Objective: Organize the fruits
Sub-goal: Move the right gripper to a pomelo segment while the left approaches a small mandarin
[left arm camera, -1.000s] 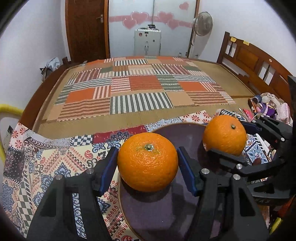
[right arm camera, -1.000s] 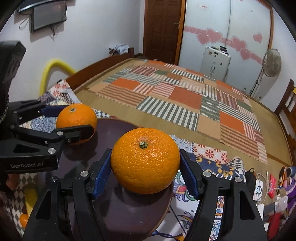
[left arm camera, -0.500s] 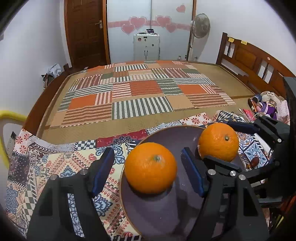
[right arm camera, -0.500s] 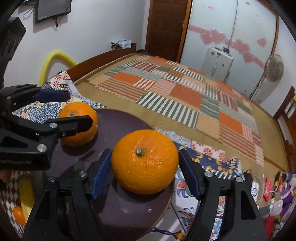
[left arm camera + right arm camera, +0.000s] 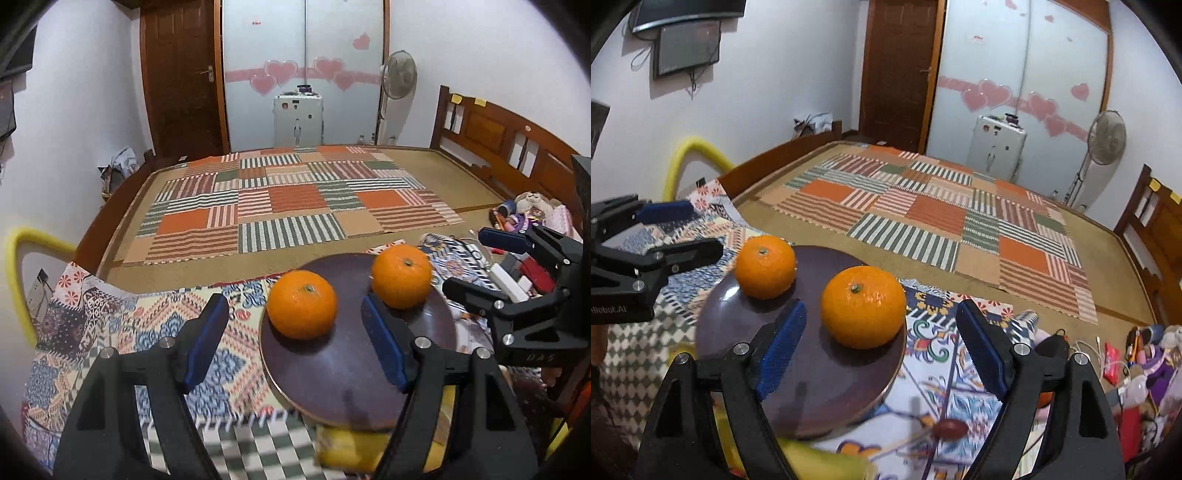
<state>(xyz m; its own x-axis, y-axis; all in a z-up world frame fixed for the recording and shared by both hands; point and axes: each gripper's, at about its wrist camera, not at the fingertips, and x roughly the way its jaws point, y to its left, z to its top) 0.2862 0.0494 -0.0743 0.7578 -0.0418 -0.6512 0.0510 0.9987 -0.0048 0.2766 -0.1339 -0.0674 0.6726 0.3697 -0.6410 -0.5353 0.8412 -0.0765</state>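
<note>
Two oranges sit on the dark round plate (image 5: pixel 354 373) in my left wrist view, low and right of centre: one orange (image 5: pixel 301 304) just past my left gripper (image 5: pixel 295 341), the other orange (image 5: pixel 401 276) toward the plate's far right rim. My left gripper stands released, its blue pads clear of the fruit on both sides with nothing between them, so I judge this orange is set down for good. At the right edge the right gripper (image 5: pixel 476 264) shows, also spread, beside the second orange. A yellow fruit (image 5: pixel 347 450), blurred, lies under the plate's near edge on the patterned cloth (image 5: pixel 122 332). In my right wrist view the plate (image 5: pixel 827 384) fills the lower left; the nearer orange (image 5: pixel 863 307) rests by its right rim, ahead of my right gripper (image 5: pixel 882 345), whose jaws have just been opening and touch nothing. The farther orange (image 5: pixel 765 266) sits by the upper left rim, near the left gripper (image 5: pixel 690 230). A small dark red fruit (image 5: pixel 951 428) waits on the cloth below, likely my next pick.
</note>
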